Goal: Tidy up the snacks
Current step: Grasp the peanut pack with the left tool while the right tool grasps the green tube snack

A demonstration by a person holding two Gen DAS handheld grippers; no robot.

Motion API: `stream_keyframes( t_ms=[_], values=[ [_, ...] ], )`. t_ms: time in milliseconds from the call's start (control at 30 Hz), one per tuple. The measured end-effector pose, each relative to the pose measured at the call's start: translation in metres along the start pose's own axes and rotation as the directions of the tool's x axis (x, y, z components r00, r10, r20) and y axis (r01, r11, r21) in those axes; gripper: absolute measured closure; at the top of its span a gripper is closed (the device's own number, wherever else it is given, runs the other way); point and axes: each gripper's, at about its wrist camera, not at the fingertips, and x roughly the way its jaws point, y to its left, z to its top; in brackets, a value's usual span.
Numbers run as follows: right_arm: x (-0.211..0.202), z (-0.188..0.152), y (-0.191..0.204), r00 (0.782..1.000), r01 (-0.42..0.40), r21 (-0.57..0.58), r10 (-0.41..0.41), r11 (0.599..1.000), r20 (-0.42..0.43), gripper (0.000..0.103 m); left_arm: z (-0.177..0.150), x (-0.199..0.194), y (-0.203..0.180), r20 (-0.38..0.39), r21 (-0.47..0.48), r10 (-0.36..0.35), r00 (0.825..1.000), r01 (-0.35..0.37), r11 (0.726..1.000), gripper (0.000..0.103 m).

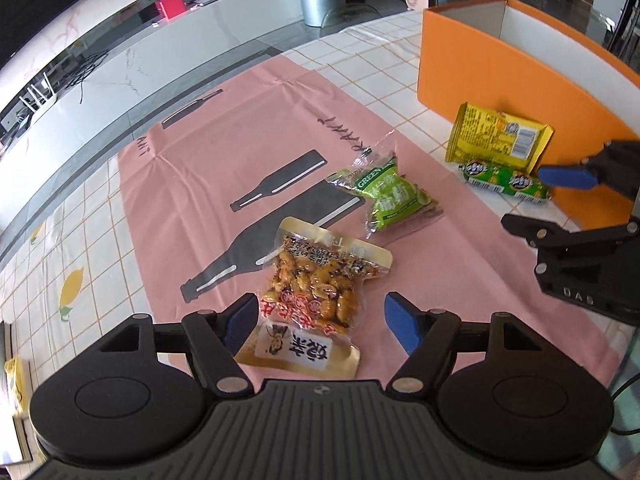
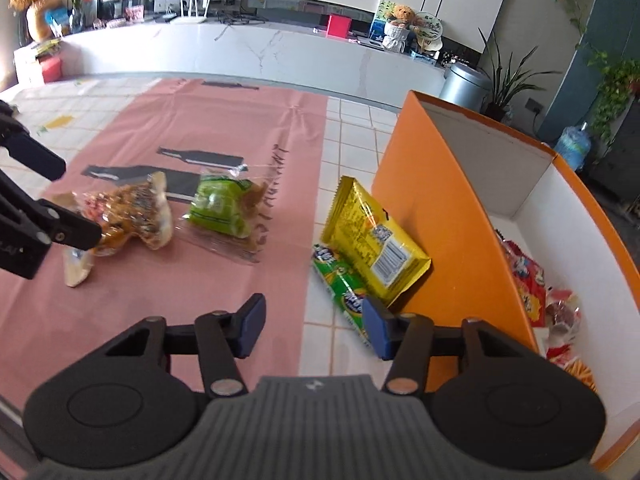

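Observation:
A clear packet of glazed nuts (image 1: 316,292) (image 2: 128,216) lies on the pink mat (image 1: 240,128), between the spread blue pads of my left gripper (image 1: 320,324) (image 2: 78,202), which stands open around it. Beyond it lies a green pea packet (image 1: 392,196) (image 2: 220,208). A yellow packet (image 1: 496,136) (image 2: 372,240) leans on the orange box (image 1: 480,68) (image 2: 440,208), with a green wrapped bar (image 1: 504,180) (image 2: 340,292) in front of it. My right gripper (image 2: 314,328) (image 1: 548,204) is open, its right pad at the bar's near end.
The orange box has white inner walls and holds several red snack packets (image 2: 528,280). A checked tablecloth (image 1: 80,240) lies under the mat. Behind the table run a white counter (image 2: 280,52) and a metal bin (image 2: 464,84).

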Motion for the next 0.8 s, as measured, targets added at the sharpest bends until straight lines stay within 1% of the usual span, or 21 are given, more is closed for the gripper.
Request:
stream_keyframes(
  t_ms=[100, 133, 200, 333, 433, 533, 600, 633, 667, 700, 800],
  values=[
    [0.01, 0.001, 0.002, 0.999, 0.037, -0.031, -0.038, 0.999, -0.005, 0.054, 0.001, 0.008, 0.006, -0.009, 0.016, -0.011, 1.0, 0.012, 1.0, 0.018],
    [0.013, 0.001, 0.003, 0.999, 0.043, -0.039, -0.043, 0.998, -0.007, 0.056, 0.002, 0.011, 0.008, -0.011, 0.019, -0.018, 1.0, 0.018, 1.0, 0.018],
    [0.018, 0.001, 0.003, 0.999, 0.047, -0.046, -0.047, 0.998, -0.009, 0.057, 0.003, 0.015, 0.012, -0.021, 0.017, -0.035, 0.999, 0.036, 0.999, 0.018],
    [0.024, 0.0, 0.006, 0.999, 0.05, -0.051, -0.05, 0.997, -0.007, 0.057, 0.004, 0.025, 0.017, -0.045, -0.012, -0.064, 0.997, 0.064, 0.998, 0.018],
    [0.024, 0.0, 0.006, 0.999, 0.049, -0.055, -0.049, 0.997, -0.005, 0.058, 0.003, 0.03, 0.019, -0.065, -0.064, -0.115, 0.991, 0.111, 0.992, 0.018],
    [0.019, -0.001, 0.004, 1.0, 0.02, -0.04, -0.02, 0.999, 0.002, 0.067, 0.001, 0.028, 0.018, -0.053, -0.1, -0.143, 0.988, 0.138, 0.985, 0.018],
    [0.016, -0.001, 0.003, 0.999, -0.038, -0.018, 0.038, 0.999, 0.0, 0.07, 0.0, 0.026, 0.018, -0.048, -0.129, -0.184, 0.982, 0.176, 0.976, 0.018],
    [0.016, 0.0, 0.003, 0.997, -0.073, 0.0, 0.073, 0.997, -0.011, 0.077, 0.0, 0.025, 0.018, -0.045, -0.145, -0.206, 0.978, 0.198, 0.97, 0.018],
    [0.016, 0.0, 0.003, 0.995, -0.099, 0.019, 0.099, 0.995, -0.021, 0.079, 0.0, 0.025, 0.017, -0.042, -0.164, -0.235, 0.971, 0.225, 0.96, 0.018],
    [0.015, -0.001, 0.003, 0.993, -0.112, 0.031, 0.112, 0.993, -0.02, 0.079, 0.0, 0.024, 0.016, -0.039, -0.176, -0.254, 0.966, 0.244, 0.954, 0.018],
    [0.008, -0.002, 0.005, 0.994, -0.106, 0.02, 0.106, 0.994, 0.01, 0.079, -0.002, 0.018, 0.016, -0.02, -0.183, -0.267, 0.963, 0.26, 0.948, 0.019]
  ],
)
